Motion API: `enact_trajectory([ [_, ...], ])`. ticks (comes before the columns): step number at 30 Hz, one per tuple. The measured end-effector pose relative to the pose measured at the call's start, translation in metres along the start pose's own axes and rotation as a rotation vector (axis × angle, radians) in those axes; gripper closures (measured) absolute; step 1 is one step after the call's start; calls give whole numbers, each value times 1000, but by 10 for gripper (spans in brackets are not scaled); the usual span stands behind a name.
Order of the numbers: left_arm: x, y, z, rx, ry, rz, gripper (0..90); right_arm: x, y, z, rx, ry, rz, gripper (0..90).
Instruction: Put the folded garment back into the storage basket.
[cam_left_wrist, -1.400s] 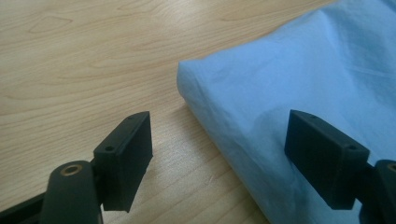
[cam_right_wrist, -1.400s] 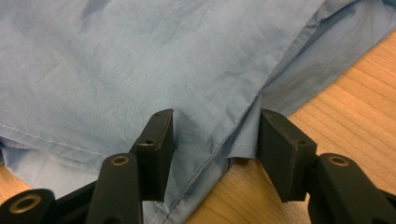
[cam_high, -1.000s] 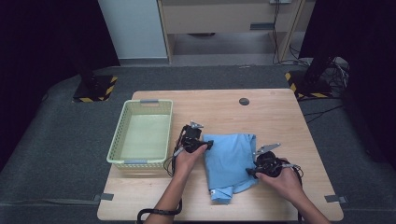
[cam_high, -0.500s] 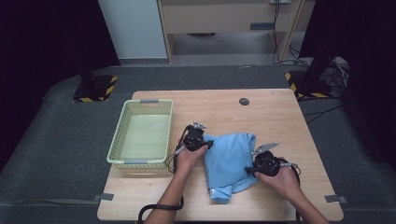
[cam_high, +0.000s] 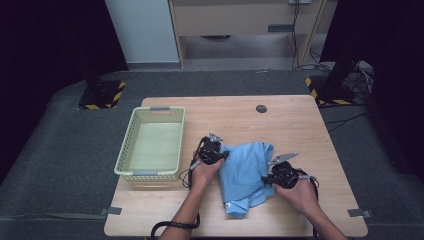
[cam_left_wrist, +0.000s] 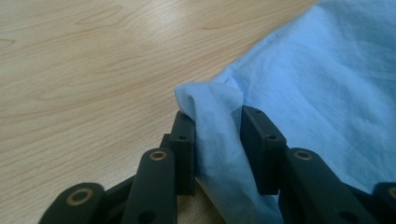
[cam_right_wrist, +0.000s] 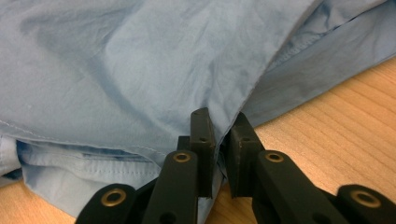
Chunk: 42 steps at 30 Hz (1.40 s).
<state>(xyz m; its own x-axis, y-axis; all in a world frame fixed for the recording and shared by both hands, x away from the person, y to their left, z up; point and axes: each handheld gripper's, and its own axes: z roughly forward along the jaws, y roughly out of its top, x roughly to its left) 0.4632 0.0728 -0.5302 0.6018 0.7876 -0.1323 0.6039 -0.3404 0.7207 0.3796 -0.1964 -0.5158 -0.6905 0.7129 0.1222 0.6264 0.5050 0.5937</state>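
Observation:
A crumpled light-blue shirt (cam_high: 247, 167) lies on the wooden table (cam_high: 295, 125), in front of the person. My left gripper (cam_high: 224, 154) is at the garment's left edge. In the left gripper view its jaws (cam_left_wrist: 218, 126) have just been closing, and a raised fold of the blue shirt (cam_left_wrist: 303, 84) is pinched between the pads. My right gripper (cam_high: 269, 177) is at the shirt's right side. In the right gripper view its jaws (cam_right_wrist: 220, 127) have also just been closing and stand almost together, clamped on a hemmed edge of the shirt (cam_right_wrist: 140, 60).
A pale green plastic basket (cam_high: 125, 150) stands on the table's left part, close to my left hand. A small dark round disc (cam_high: 261, 108) sits near the far edge. Bare wood lies behind and to the right of the shirt.
Both hands stay at the shirt's two sides. The left gripper has edged slightly right onto the cloth. The shirt's outline is nearly the same.

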Motion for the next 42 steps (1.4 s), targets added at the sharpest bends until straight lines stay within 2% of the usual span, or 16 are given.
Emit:
enact_trajectory([
  [5,-1,-2,-2,-10,12,-24,731,1,1,0,-6,-6,4,850],
  [11,-5,5,-13,-21,12,-7,780,2,8,-11,-26,15,-9,855],
  [24,-21,28,-38,-64,11,45,795,12,21,-31,-35,34,-54,856],
  [29,-21,35,-46,-68,14,44,798,14,26,-37,-46,44,-59,857],
  [35,-23,46,-57,-76,21,68,799,15,34,-44,-63,48,-74,857],
  [42,-19,55,-71,-92,25,69,802,20,42,-50,-88,60,-87,857],
])
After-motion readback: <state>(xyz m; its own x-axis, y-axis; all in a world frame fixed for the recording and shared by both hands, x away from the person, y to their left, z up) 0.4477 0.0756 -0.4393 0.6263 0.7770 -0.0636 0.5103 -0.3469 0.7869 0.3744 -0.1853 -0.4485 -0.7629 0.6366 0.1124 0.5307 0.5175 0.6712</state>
